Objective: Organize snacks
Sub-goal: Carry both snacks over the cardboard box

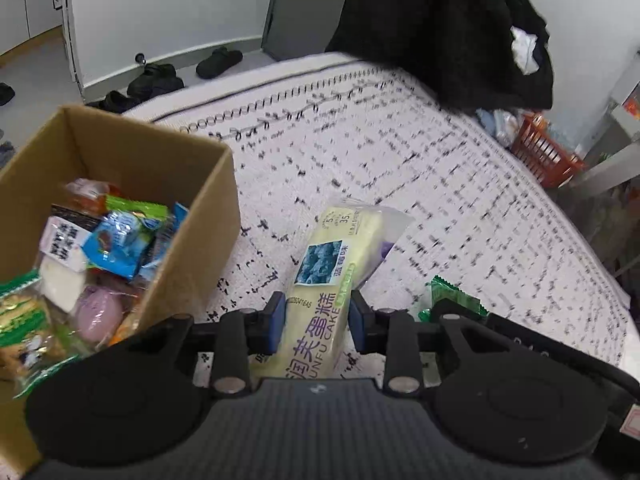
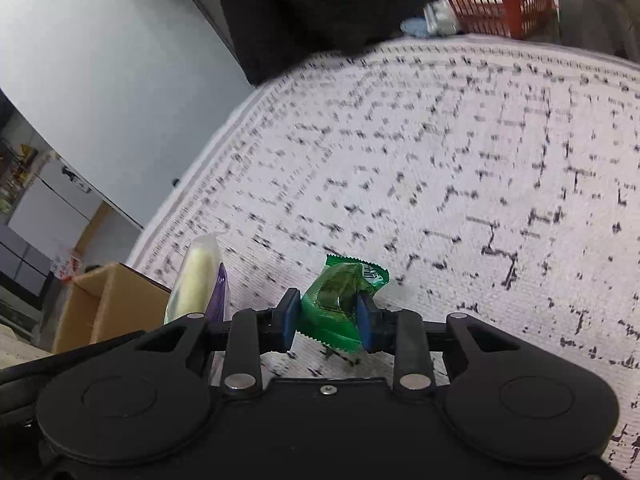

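Observation:
My left gripper (image 1: 317, 322) is shut on a long yellow cake pack (image 1: 325, 280) with a blue picture label, held just above the patterned bedspread. To its left stands an open cardboard box (image 1: 208, 216) holding several snack packets (image 1: 116, 240). My right gripper (image 2: 327, 316) is shut on a small crumpled green snack wrapper (image 2: 340, 300), lifted a little over the bedspread. The same green wrapper (image 1: 454, 300) peeks out at the right of the left wrist view. In the right wrist view the cake pack (image 2: 196, 276) and the box (image 2: 108, 300) appear at the left.
The white bedspread with black marks (image 1: 400, 168) stretches ahead. A black garment (image 1: 448, 20) hangs over its far side. An orange basket (image 1: 544, 152) sits beyond the bed's right edge. Dark shoes (image 1: 218, 62) lie on the floor by the wall.

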`<action>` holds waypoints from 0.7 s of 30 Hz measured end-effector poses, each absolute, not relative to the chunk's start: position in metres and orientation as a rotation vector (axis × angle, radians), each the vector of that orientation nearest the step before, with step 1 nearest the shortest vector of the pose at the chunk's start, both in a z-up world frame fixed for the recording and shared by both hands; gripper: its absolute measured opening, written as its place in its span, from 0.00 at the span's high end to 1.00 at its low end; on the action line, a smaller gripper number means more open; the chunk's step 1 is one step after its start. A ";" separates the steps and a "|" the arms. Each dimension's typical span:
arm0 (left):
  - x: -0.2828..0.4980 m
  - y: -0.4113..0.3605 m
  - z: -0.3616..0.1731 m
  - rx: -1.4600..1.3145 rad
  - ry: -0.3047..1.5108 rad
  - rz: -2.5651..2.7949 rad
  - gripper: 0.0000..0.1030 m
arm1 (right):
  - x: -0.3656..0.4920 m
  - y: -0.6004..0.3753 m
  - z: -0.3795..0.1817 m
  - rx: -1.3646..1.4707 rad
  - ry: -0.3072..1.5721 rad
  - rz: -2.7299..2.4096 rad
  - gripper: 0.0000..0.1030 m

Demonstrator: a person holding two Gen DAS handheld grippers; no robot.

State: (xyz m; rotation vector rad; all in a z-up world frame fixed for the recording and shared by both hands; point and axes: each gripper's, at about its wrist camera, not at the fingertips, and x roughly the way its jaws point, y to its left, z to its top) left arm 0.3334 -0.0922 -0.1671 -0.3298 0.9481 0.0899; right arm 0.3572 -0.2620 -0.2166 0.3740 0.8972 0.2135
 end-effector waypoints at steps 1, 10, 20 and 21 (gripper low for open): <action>0.331 -0.092 -0.161 -0.333 0.939 0.086 0.69 | 0.355 -0.261 -0.212 0.374 0.885 0.219 0.71; 0.303 -0.079 -0.113 -0.360 0.847 0.092 0.69 | 0.339 -0.248 -0.180 0.353 0.810 0.281 0.71; 0.270 -0.040 -0.086 -0.382 0.810 0.149 0.69 | 0.314 -0.218 -0.135 0.301 0.730 0.325 0.71; 0.267 -0.036 -0.083 -0.387 0.806 0.154 0.69 | 0.312 -0.214 -0.132 0.293 0.727 0.331 0.71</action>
